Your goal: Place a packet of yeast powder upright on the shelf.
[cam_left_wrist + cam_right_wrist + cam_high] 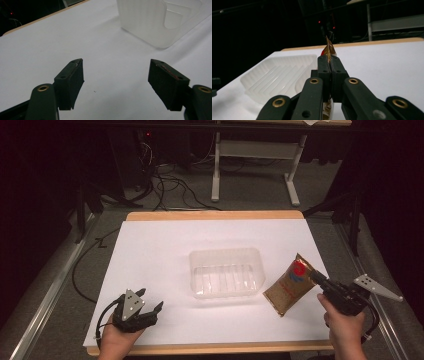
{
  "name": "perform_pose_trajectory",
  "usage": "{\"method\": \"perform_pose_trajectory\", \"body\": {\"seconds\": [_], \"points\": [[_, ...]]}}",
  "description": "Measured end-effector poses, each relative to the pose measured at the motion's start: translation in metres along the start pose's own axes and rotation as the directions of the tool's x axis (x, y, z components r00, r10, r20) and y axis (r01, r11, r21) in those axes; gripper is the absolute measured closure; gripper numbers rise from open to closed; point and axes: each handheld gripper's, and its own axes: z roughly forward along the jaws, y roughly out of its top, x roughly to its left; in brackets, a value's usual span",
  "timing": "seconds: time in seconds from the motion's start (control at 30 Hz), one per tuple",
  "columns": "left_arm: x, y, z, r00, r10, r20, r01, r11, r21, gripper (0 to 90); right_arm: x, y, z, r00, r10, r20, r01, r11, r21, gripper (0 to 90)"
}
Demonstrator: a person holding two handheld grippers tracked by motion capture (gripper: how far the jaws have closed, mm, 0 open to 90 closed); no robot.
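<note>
Brown pouch (290, 287) long axis diagonal, sealed top far-right, edge-on in right hand-held gripper (329, 65)

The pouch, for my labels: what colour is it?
Golden brown with a red round mark, the pouch shows best in the high view.

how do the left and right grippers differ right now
The left gripper has its jaws spread wide with nothing between them; the right gripper has its jaws shut on a brown pouch. The left sits low near the table's front edge; the right holds the pouch beside the clear tray. Both are black and hand-held.
</note>
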Motion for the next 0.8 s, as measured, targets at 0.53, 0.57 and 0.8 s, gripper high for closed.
{"method": "perform_pose_trajectory", "body": {"seconds": [0.53, 0.57, 0.8], "points": [[0.0, -0.001, 0.001, 1.0, -0.007, 0.003, 0.007, 1.0, 0.002, 29.2, 0.002, 0.005, -0.006, 0.995, -0.05, 0.087, 0.055, 0.997, -0.062, 89.8], [0.0, -0.001, 0.001, 1.0, -0.007, 0.003, 0.007, 1.0, 0.003, 29.2, 0.003, 0.005, -0.005, 0.9951, -0.052, 0.084, 0.057, 0.996, -0.062, 89.9], [0.001, -0.001, 0.001, 0.9999, -0.009, 0.004, 0.009, 1.0, 0.002, 29.2, 0.011, 0.004, 0.004, 0.9982, -0.032, 0.05, 0.035, 0.997, -0.064, 89.9]]}}
